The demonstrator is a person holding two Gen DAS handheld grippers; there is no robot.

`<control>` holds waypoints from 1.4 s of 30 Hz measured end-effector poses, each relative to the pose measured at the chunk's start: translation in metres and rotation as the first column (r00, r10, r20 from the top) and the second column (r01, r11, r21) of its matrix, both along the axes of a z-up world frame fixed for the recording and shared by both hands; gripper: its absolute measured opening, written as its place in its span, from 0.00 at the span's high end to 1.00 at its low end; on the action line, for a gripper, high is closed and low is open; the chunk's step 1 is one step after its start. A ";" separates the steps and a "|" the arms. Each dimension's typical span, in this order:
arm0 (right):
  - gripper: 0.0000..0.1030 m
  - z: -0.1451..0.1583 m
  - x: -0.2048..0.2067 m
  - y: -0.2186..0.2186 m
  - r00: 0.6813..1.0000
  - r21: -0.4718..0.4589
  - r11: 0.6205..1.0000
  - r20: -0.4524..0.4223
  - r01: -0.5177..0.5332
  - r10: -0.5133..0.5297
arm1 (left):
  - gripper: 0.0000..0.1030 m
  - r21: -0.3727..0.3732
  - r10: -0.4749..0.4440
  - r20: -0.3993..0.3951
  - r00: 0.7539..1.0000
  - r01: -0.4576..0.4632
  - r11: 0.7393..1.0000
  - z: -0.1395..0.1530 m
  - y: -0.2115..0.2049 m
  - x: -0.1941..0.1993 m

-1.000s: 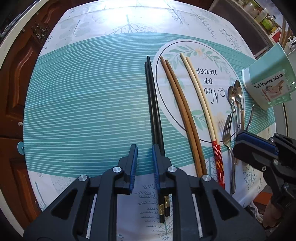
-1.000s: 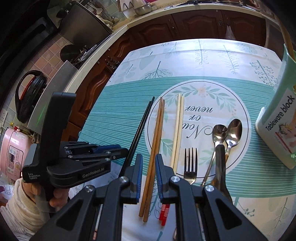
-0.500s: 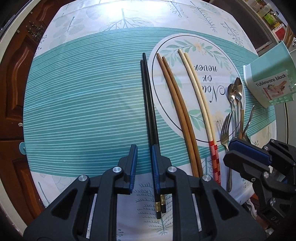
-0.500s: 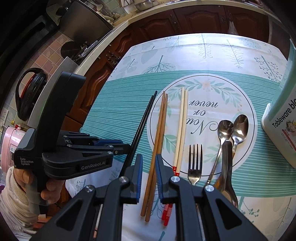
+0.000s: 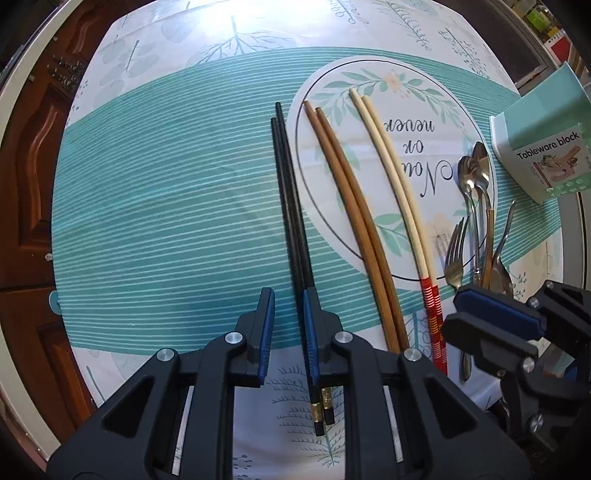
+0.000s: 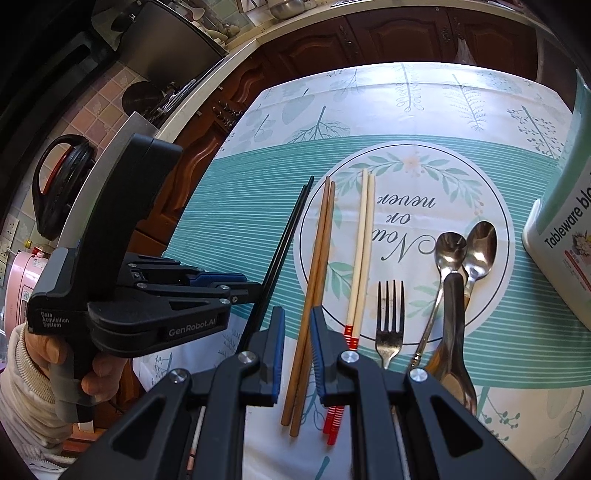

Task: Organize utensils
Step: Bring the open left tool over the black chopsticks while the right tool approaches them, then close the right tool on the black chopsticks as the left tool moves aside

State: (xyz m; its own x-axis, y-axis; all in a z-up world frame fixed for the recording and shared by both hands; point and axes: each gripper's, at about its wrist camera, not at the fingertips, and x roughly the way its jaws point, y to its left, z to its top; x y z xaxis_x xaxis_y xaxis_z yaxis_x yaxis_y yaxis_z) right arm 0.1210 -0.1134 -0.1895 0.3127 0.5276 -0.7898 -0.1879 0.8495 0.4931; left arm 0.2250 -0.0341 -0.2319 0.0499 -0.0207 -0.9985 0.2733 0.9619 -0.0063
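On the teal tablecloth lie three pairs of chopsticks side by side: black (image 5: 291, 206), brown (image 5: 351, 206) and cream with red ends (image 5: 399, 192). To their right lie a fork (image 5: 456, 254), two spoons (image 5: 474, 173) and another steel utensil (image 6: 452, 332). My left gripper (image 5: 288, 317) is open and empty above the near end of the black pair, which lies by its right finger. My right gripper (image 6: 297, 332) is open and empty above the brown pair (image 6: 314, 280), whose handles show between its fingers.
A mint "Tableware block" holder (image 5: 543, 140) stands at the table's right edge, close in the right wrist view (image 6: 565, 236). Dark wooden cabinets (image 6: 388, 33) lie beyond the table. A kettle (image 6: 59, 188) and appliances are on the counter to the left.
Both grippers have pulled back slightly toward the near table edge, so the utensils sit a bit farther off. Nothing on the table has moved. Both stay open.
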 end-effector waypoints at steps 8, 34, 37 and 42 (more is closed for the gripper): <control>0.87 -0.001 -0.001 0.001 1.000 -0.001 1.000 -0.001 0.000 0.000 | 0.87 0.001 0.005 -0.018 1.000 -0.005 1.000 -0.002 -0.005 0.001; 0.87 -0.035 0.005 0.059 0.973 0.037 0.992 -0.199 -0.116 0.122 | 0.87 -0.025 0.117 -0.026 0.993 -0.118 0.993 0.003 0.050 -0.036; 0.87 -0.045 0.008 0.073 0.963 0.015 0.992 -0.240 -0.122 0.122 | 0.87 -0.040 0.136 -0.014 0.991 -0.137 0.990 0.007 0.067 -0.040; 0.87 -0.045 0.013 0.093 0.967 -0.102 0.987 -0.233 -0.125 0.099 | 0.87 -0.065 0.160 -0.005 0.987 -0.160 0.985 0.016 0.096 -0.042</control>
